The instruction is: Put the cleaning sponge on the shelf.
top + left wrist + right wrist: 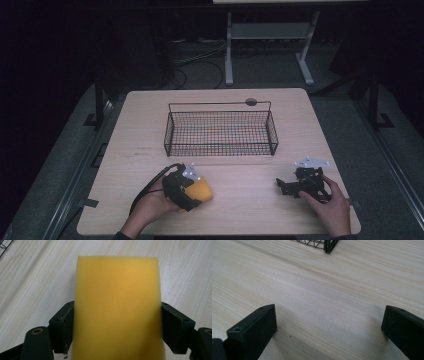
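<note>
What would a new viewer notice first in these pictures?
The bright yellow sponge stands out, sitting between the jaws of the left hand-held gripper near the front left of the wooden table. Behind it, in the table's middle, stands a black wire basket. At the front right, the right hand-held gripper rests open on bare wood.

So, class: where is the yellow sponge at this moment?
In the high view the yellow sponge lies on the table near its front left, between the left gripper's jaws, in front of the wire basket.
</note>
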Demonstrator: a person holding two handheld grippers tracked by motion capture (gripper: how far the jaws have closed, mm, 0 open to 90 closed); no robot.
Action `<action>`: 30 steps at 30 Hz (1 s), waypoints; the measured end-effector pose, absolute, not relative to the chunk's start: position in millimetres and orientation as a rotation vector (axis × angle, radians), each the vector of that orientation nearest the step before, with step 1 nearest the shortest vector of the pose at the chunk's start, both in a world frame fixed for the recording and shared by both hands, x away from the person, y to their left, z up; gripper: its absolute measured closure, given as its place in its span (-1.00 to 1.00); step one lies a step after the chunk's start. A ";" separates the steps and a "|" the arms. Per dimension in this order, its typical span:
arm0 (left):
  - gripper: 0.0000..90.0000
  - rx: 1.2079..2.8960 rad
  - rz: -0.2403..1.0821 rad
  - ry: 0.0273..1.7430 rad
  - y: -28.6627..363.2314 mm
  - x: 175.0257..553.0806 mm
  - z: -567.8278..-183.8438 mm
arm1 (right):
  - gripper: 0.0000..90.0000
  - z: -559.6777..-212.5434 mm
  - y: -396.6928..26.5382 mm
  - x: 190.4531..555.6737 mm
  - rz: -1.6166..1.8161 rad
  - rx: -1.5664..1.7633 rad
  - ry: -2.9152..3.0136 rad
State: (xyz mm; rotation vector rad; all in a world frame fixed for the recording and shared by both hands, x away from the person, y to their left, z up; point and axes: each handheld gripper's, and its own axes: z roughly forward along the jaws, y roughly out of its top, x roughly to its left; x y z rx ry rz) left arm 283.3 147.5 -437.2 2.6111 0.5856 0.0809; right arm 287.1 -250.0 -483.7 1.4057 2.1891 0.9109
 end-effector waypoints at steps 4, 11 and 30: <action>-0.49 2.588 0.069 0.597 148.4 284.0 -434.9 | -1.00 -483.7 -249.9 287.0 0.911 1.406 2.189; -0.49 2.577 0.062 0.607 150.7 287.7 -427.0 | -1.00 -483.6 -250.0 287.0 0.910 1.406 2.189; -0.48 2.540 0.073 0.645 158.3 302.3 -404.4 | -1.00 -483.6 -250.1 287.1 0.910 1.404 2.190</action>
